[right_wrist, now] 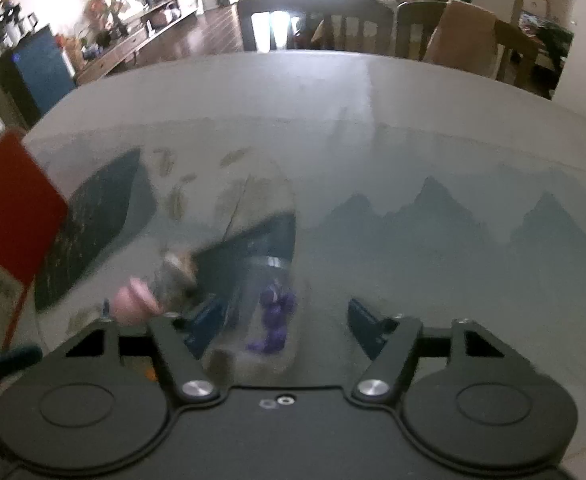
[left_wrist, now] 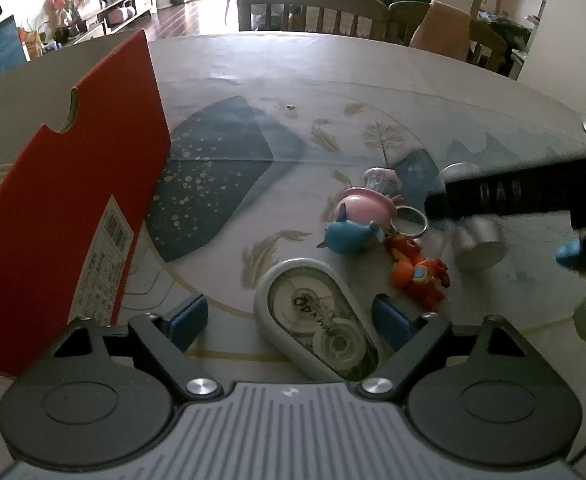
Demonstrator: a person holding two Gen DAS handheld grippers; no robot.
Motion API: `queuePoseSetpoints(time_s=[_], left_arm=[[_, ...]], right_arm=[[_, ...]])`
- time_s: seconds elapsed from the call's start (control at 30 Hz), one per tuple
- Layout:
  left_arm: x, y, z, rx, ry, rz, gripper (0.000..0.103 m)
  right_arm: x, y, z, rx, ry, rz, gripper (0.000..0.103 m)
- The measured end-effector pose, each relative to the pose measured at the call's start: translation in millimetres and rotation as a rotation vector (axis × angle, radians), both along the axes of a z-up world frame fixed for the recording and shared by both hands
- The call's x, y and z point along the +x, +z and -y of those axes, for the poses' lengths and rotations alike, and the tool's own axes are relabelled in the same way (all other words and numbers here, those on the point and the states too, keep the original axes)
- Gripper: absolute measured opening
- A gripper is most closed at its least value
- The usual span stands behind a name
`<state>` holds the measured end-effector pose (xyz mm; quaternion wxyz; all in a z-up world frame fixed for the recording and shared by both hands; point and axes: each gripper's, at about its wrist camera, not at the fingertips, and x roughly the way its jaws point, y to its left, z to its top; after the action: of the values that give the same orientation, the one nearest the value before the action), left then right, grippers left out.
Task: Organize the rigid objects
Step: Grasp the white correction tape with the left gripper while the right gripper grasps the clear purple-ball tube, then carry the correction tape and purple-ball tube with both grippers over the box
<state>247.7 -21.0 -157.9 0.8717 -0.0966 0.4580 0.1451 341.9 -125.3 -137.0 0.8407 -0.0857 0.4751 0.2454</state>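
Note:
In the left wrist view my left gripper (left_wrist: pixel 289 320) is open, low over the table, with a grey correction-tape dispenser (left_wrist: pixel 317 324) lying between its blue fingers, untouched. Beyond it lie a blue-and-pink toy keychain (left_wrist: pixel 357 220), a red-orange figure (left_wrist: pixel 417 272) and a clear capsule with a white cap (left_wrist: pixel 477 240). A red cardboard box (left_wrist: pixel 69 208) stands at the left. The right gripper's black arm (left_wrist: pixel 525 192) reaches in from the right. In the blurred right wrist view my right gripper (right_wrist: pixel 285 320) is open around a clear capsule with a purple figure (right_wrist: pixel 273 312) inside.
The table (left_wrist: pixel 333 80) carries a patterned cloth with blue shapes. Wooden chairs (left_wrist: pixel 313 8) stand at its far edge. A pink toy (right_wrist: pixel 133 300) and the red box (right_wrist: pixel 9 216) show at the left of the right wrist view.

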Motion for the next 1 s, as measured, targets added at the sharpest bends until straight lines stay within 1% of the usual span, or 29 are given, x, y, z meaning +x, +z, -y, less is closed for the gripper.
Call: queuePoseSetpoints(time_s=[0.03,0.07,0.1,0.13,0.17,0.2,0.43,0.5,0.67,0.87,1.0], left_arm=[[-0.2,0.6,0.7,0.008,-0.001,0.003,0.082],[-0.7,1.2,1.2,0.014,-0.004,0.005,0.075],[-1.1,1.7,1.4,0.019,-0.006,0.008,0.072],[-1.7,2.3,1.1,0.021,-0.007,0.009,0.068],[-2.4,2.8,1.1,0.021,-0.007,0.011,0.064],[-3.3,3.3,0.9,0.02,-0.007,0.014,0.062],[-8.2,6.2,0.5,-0.009,-0.012,0.016,0.057],[-10.1,7.3,0.5,-0.018,-0.016,0.018,0.055],[-18.2,12.9,1.3,-0.044,-0.032,0.031,0.055],[-33.5,27.6,-0.6,-0.089,-0.043,0.066,0.055],[-43.4,40.3,-2.2,-0.126,-0.05,0.09,0.054]], right_arm=[[-3.6,-0.7,1.0,-0.011,0.008,0.018,0.061],[-6.3,-1.4,1.5,-0.023,0.018,0.034,0.058],[-7.9,-1.3,2.5,-0.028,0.023,0.041,0.053],[-8.5,-0.8,3.7,-0.027,0.022,0.043,0.05],[-8.5,0.4,5.9,-0.019,0.018,0.037,0.043],[-8.5,1.5,7.8,-0.013,0.016,0.031,0.04],[-17.7,9.9,20.0,0.01,0.02,0.033,0.039],[-22.4,16.0,24.9,0.024,0.026,0.029,0.039],[-38.6,34.4,35.7,0.065,0.047,0.024,0.039],[-61.1,55.0,46.8,0.103,0.069,0.008,0.039],[-76.4,68.2,50.1,0.108,0.082,0.006,0.039]])
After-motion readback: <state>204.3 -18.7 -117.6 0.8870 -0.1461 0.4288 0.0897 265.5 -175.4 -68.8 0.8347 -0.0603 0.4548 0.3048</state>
